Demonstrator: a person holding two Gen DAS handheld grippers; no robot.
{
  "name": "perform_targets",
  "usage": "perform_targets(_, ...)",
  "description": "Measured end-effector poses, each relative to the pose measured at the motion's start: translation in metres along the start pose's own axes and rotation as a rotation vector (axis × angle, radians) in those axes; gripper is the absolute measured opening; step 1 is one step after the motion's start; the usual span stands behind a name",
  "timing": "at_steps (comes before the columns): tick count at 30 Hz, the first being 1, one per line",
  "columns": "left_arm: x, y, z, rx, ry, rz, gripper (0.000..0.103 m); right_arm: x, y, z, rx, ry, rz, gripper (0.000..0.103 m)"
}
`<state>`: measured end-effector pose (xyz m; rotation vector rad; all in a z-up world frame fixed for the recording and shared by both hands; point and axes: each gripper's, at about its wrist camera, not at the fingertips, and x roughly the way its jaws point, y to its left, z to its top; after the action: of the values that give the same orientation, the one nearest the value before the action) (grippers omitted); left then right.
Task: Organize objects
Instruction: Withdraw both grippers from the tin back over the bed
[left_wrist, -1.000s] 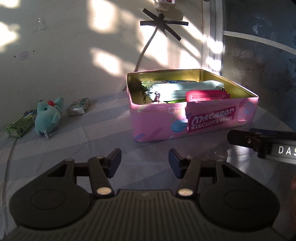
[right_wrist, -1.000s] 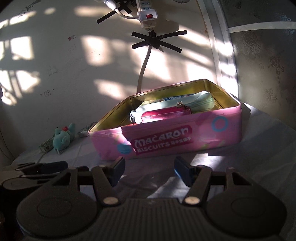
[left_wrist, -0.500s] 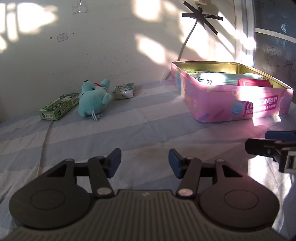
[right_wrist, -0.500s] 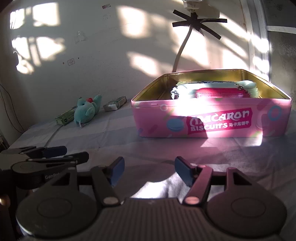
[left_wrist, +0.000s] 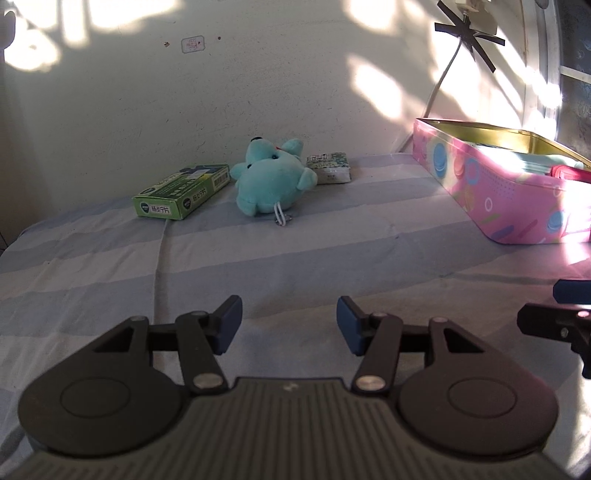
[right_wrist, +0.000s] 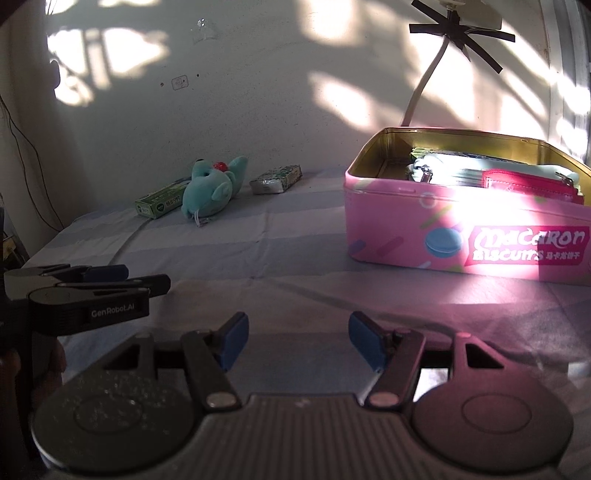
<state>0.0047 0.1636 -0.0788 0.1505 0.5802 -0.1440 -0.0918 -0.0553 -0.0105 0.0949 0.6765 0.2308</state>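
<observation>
Both cameras had swung left since the earlier frame, sliding the pink rectangular macaron-biscuit tin (left_wrist: 517, 192) toward three o'clock and bringing the loose items toward twelve. By my reckoning the tin, already holding a red zip pouch (right_wrist: 528, 186), marked work partly done. Left outside were the teal plush toy (left_wrist: 273, 181), green cardboard box (left_wrist: 181, 192) and small foil packet (left_wrist: 330, 168); left gripper (left_wrist: 288, 325) and right gripper (right_wrist: 295, 339) both gaped, empty.

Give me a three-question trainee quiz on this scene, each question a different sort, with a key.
1. True or false: the teal plush toy lies inside the pink macaron biscuit tin.
2. Which lies left of the plush? A) green box B) red pouch C) foil packet
3. Fill in: both the left gripper and right gripper have their fingers ____.

Key: 1 false; 2 A; 3 open.
</observation>
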Motion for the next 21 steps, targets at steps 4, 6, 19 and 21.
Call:
perform_targets(4,0.006,0.017,0.001,-0.023,0.012,0.018,0.059,0.011,0.011,0.001,-0.026,0.018,0.015,0.062)
perform_targets(6,0.008,0.024,0.002,-0.042,0.016,0.019,0.059,0.017,0.019,0.002,-0.043,0.024,0.019,0.062)
perform_targets(19,0.033,0.060,0.010,-0.113,0.019,0.042,0.059,0.056,0.057,0.018,-0.147,0.031,0.033,0.071)
perform_targets(21,0.032,0.065,0.009,-0.136,0.014,0.027,0.059,0.063,0.063,0.022,-0.161,0.036,0.033,0.071)
